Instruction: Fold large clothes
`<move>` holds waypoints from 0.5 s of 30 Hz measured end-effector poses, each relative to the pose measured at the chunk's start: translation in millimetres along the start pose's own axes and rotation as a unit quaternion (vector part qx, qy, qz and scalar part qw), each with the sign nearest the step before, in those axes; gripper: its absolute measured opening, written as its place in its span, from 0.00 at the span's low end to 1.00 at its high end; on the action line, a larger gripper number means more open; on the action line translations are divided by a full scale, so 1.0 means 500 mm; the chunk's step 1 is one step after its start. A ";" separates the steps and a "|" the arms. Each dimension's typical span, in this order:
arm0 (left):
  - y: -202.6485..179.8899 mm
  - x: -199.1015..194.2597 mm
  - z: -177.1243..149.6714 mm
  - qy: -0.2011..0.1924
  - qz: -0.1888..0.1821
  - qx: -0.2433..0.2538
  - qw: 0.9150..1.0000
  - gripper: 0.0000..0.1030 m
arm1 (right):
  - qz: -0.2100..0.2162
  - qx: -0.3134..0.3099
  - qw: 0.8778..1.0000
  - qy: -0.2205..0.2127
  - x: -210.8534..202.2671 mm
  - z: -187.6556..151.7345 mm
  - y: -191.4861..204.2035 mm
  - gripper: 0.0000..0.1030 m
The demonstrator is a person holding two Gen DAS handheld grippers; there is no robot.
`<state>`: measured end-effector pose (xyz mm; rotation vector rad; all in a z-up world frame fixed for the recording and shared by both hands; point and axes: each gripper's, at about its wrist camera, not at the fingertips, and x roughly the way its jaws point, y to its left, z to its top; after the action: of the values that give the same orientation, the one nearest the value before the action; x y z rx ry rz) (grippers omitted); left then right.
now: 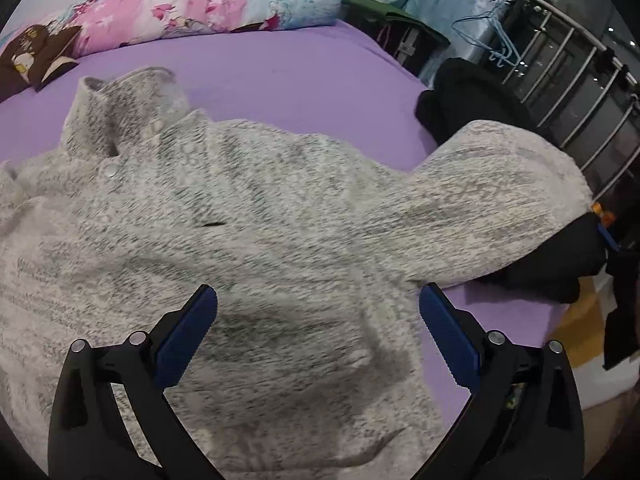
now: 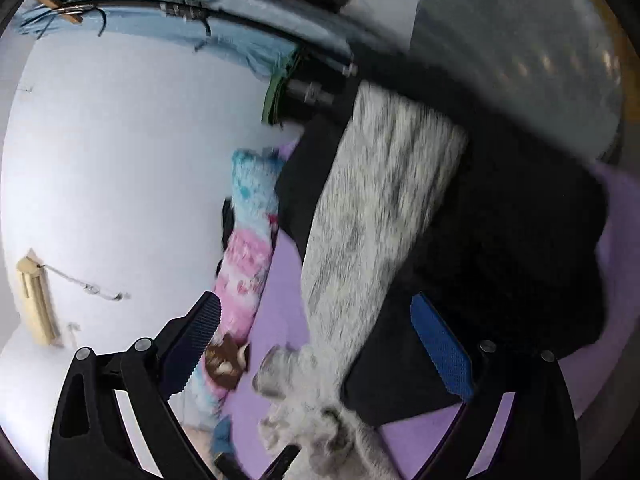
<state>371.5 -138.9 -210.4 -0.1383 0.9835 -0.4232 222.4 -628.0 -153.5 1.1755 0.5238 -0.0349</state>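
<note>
Left gripper point(image 1: 318, 330) spread wide over a grey fleece sweater point(image 1: 224, 220) — holding nothing; right gripper point(image 2: 316, 340) likewise wide apart, empty.

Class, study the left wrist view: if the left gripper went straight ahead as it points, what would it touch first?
Most likely the grey fleece pullover spread on the purple bed sheet; the open left gripper points at its body, though depth is uncertain.

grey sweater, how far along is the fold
Barely started. Done: the grey fleece sweater lies spread on the purple bed sheet, collar up. In hand: nothing; the left gripper hangs open over its lower body, and the right gripper is open near the sleeve, which lies draped over black clothes. Left: both sleeves and the body folds.
</note>
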 end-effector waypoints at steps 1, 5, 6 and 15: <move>-0.009 0.002 0.006 0.000 -0.006 0.002 1.000 0.94 | -0.013 -0.013 1.000 -0.011 -0.014 0.011 0.004 0.92; -0.037 0.028 0.022 0.010 -0.030 -0.006 0.999 0.94 | -0.068 -0.013 0.997 -0.021 -0.004 0.057 -0.006 0.92; -0.039 0.041 0.023 0.016 -0.038 -0.013 0.999 0.94 | -0.073 -0.010 0.997 -0.021 0.003 0.063 -0.012 0.92; -0.025 0.144 -0.020 0.056 -0.026 -0.035 0.997 0.94 | -0.097 0.004 0.995 0.011 0.077 0.100 -0.056 0.76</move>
<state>394.4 -179.0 -268.3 -0.2064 1.1075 -0.4488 266.9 -673.9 -179.7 1.1312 0.6563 -0.1901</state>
